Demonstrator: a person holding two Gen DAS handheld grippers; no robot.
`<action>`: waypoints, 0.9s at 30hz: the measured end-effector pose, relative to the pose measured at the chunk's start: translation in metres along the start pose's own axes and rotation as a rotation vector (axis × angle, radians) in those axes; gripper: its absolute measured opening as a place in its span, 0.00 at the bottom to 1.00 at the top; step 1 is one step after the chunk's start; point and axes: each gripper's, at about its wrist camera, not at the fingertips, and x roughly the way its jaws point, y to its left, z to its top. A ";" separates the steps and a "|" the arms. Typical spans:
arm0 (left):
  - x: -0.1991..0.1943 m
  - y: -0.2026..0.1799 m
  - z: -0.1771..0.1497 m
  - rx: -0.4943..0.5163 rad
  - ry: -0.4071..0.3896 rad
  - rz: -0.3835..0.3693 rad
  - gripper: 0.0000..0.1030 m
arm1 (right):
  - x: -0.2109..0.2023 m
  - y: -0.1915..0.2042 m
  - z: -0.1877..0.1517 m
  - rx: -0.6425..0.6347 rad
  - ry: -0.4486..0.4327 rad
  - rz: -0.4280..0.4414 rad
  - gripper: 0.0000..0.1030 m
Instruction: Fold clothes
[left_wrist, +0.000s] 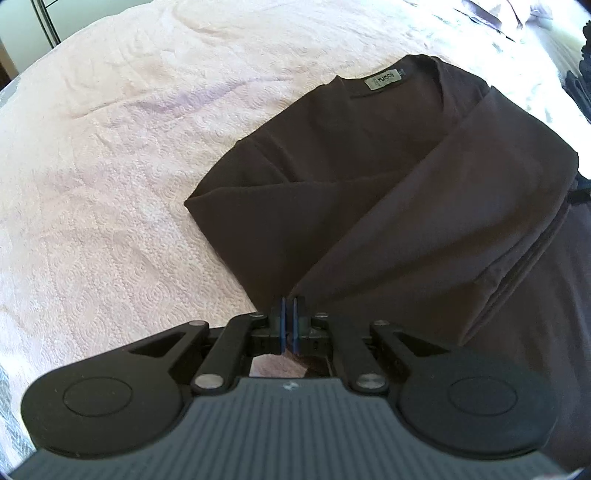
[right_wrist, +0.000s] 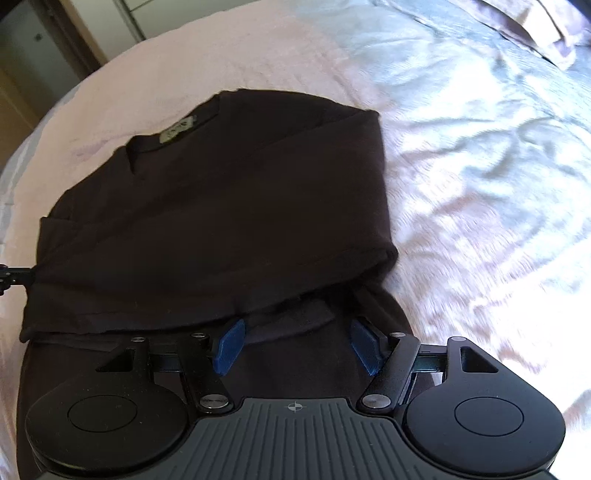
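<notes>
A dark brown shirt (left_wrist: 388, 192) lies partly folded on the bed, its collar label (left_wrist: 384, 79) facing up at the far end. My left gripper (left_wrist: 289, 306) is shut on the shirt's near edge, where a fold of cloth runs up from the pads. In the right wrist view the same shirt (right_wrist: 221, 206) fills the middle, label (right_wrist: 177, 131) at upper left. My right gripper (right_wrist: 297, 332) is open just above the shirt's near part, its blue pads (right_wrist: 231, 345) wide apart with nothing between them. The left gripper (right_wrist: 11, 277) shows at the shirt's left edge.
A pale pink quilted bedspread (left_wrist: 110, 166) covers the bed. Rumpled sheets (right_wrist: 480, 147) and a pillow (right_wrist: 546, 33) lie to the right. Dark clothes (left_wrist: 585, 62) sit at the far right edge. A metal frame (left_wrist: 48, 22) and a door (right_wrist: 55, 55) stand beyond the bed.
</notes>
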 end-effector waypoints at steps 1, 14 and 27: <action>0.000 -0.001 0.000 0.007 0.001 0.004 0.02 | 0.001 -0.002 0.001 -0.007 -0.016 0.022 0.65; -0.002 -0.008 -0.001 0.028 0.037 0.058 0.06 | -0.023 -0.049 0.000 0.188 -0.125 -0.146 0.65; -0.065 -0.039 -0.067 -0.154 0.078 0.085 0.11 | -0.027 -0.032 -0.056 0.121 0.058 -0.048 0.65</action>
